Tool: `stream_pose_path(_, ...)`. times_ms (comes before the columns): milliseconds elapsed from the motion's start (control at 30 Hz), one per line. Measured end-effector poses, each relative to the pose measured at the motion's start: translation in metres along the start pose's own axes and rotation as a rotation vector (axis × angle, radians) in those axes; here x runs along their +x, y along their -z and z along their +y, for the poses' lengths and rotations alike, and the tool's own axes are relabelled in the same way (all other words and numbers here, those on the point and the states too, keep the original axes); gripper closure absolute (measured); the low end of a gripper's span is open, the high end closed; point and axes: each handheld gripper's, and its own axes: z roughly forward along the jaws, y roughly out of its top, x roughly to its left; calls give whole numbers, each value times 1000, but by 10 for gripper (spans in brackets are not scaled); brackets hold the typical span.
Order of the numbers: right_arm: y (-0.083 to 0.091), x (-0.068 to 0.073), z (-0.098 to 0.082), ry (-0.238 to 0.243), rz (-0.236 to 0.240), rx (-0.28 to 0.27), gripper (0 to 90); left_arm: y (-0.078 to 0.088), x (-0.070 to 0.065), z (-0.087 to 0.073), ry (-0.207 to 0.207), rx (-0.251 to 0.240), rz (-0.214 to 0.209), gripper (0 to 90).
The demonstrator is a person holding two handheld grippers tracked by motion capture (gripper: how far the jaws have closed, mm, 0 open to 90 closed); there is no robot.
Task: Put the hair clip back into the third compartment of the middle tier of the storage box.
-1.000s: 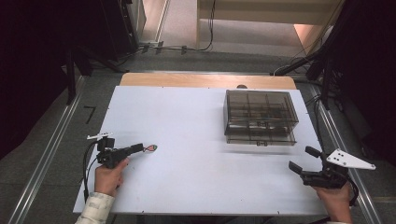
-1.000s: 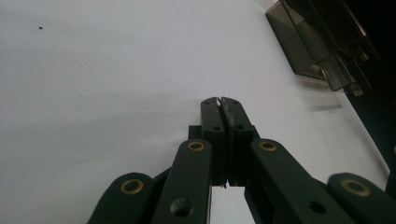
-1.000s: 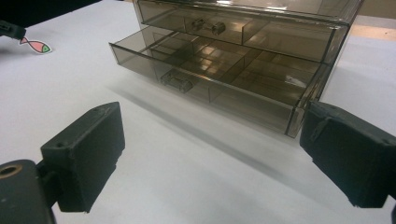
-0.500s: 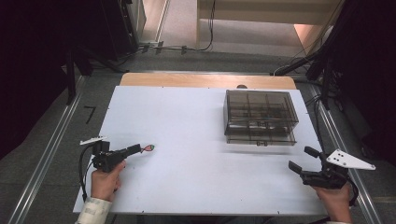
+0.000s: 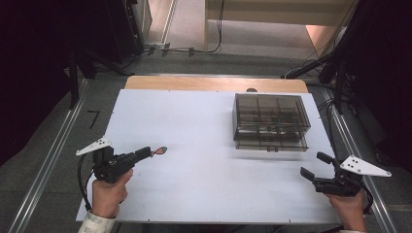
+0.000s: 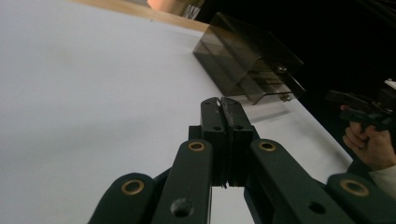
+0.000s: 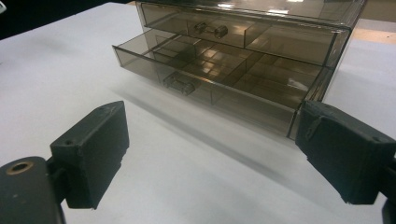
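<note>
High view: a flat, matte white desk (image 5: 204,184) carries a small drawer box (image 5: 270,121) of smoky, see-through brown plastic at its far right. The box is rectangular with sharp corners and two drawers stacked one above the other. In the right gripper view the lower drawer (image 7: 205,88) is pulled out a little, showing thin plastic dividers inside and a small clear bar handle on its front.

At the near left, a hand (image 5: 108,196) holds the left gripper (image 5: 145,153), made of black, hard, blocky parts. Its fingers (image 6: 212,116) are pressed together, and in the high view they pinch a small flat tag (image 5: 161,150), reddish with a green tip, just above the desk surface. What the tag is made of is too small to tell.

At the near right, the right gripper (image 5: 316,165) is held near the desk edge, well apart from the box. Its fingers (image 7: 93,149) are thick, dull black pads spread wide, holding nothing.
</note>
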Motion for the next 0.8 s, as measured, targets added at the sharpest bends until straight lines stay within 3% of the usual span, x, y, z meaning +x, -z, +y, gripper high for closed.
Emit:
stream_pose_path(167,1,0,0,5,1,-4,82,-10,-36,22,-72,5,-35,900)
stream_pose_path(467,2,-2,-1,-1,0,-6,82,-35,-65,44,-124,19,-70,900)
stream_pose_path(800,3,-3,-1,-7,3,-8,82,-73,-87,59,-141,46,-100,900)
